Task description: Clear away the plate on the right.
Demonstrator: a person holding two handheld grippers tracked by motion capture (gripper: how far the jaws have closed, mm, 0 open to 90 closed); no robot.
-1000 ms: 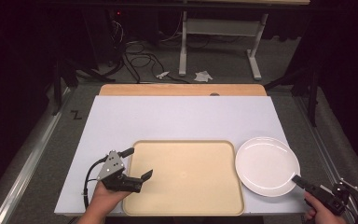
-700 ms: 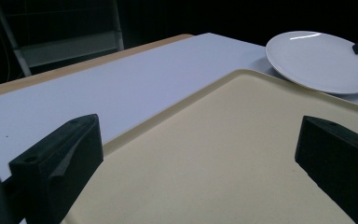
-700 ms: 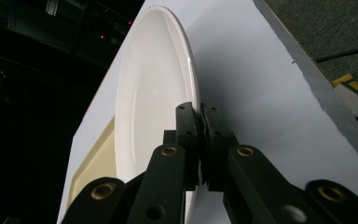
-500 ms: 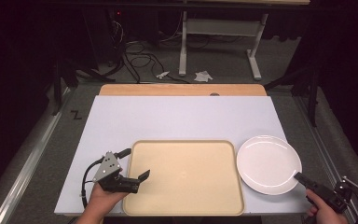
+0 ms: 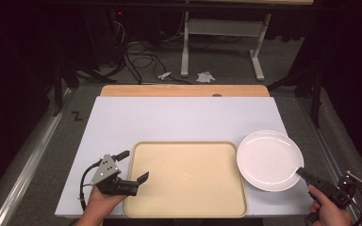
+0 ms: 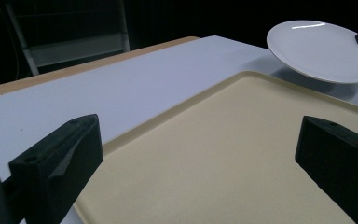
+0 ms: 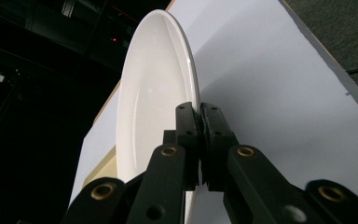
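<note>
**Spotter:** Fingers point(image 7: 200, 122) of your right gripper point(image 5: 303, 173) are pinched on the rim of the white plate point(image 5: 269, 159), at the edge nearest you. Those of your left gripper point(image 5: 132, 165) stand spread wide with nothing between them; one hovers over the tray's point(image 5: 186, 207) left rim, the other just outside that rim above the desk point(image 5: 179, 117).

**Checker:** What has changed for you since a second ago?

**Spotter:** Your plate has slid a little closer to the tray; its left edge now almost meets the tray's right rim. Your right hand point(image 5: 329, 213) came in with it, and your grip on the rim has stayed as tight as it was. Your left gripper has barely moved beside the tray's left rim.

**Checker:** And the things themselves?

**Spotter:** Your plate is round, glossy and smooth, with a shallow raised rim. From the left gripper view it sits tilted, lifted clear of the desk on the tray side with a shadow under it. The tray is a matte beige rectangle with rounded corners and a low lip, faintly grainy. The desk around the tray is a flat, pale sheet with a wood-coloured strip along the far edge.
</note>
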